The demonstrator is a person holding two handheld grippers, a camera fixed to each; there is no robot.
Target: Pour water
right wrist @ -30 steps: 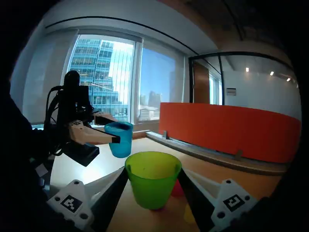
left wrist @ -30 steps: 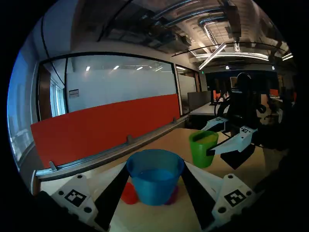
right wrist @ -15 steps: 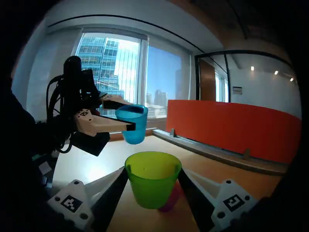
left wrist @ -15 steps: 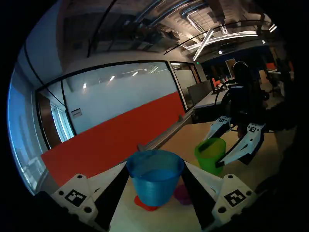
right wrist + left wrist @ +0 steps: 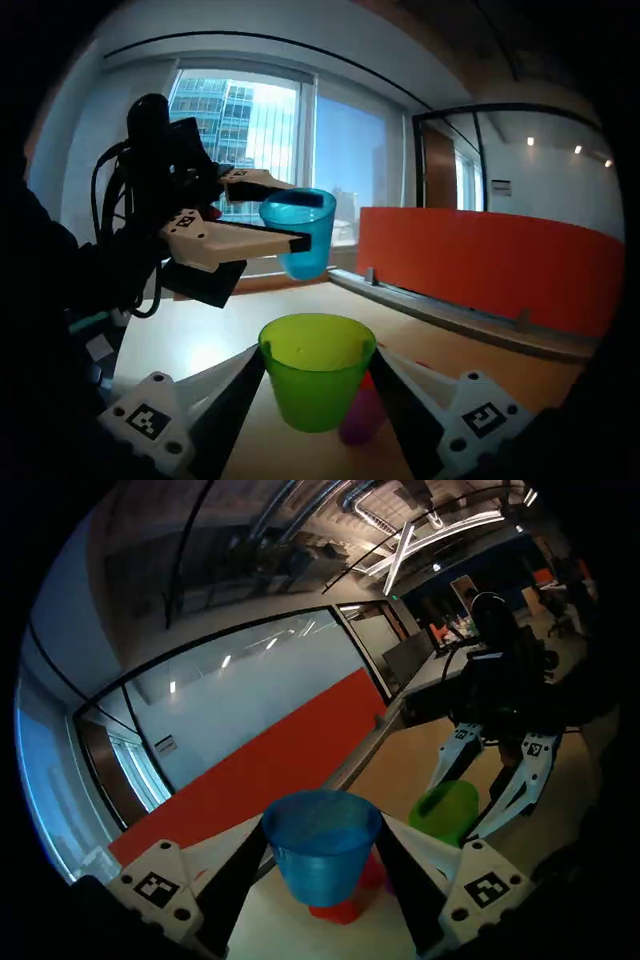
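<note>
**Q:** Where is the water located?
**A:** The water is carried in the blue cup. This cup is clamped between both fingers of the left gripper, just ahead of it and clear of the table.

**Q:** Where is the receiving vessel located?
**A:** The green cup is clamped between both fingers of the right gripper. No water is seen inside it.

**Q:** Which relation governs the pour?
**A:** In the right gripper view, the blue cup is placed ahead of the right gripper, slightly to its left, and above the green cup's rim. The two cups are apart. In the left gripper view, the green cup is found to the right of the left gripper and lower. The blue cup's long axis is shown close to upright, and no stream is seen.

**Q:** What is required next?
**A:** It is judged that the blue cup must be brought over the green cup's mouth and tipped toward the right gripper. Spillage onto the table is to be expected if tipping is started before the rims are aligned.
</note>
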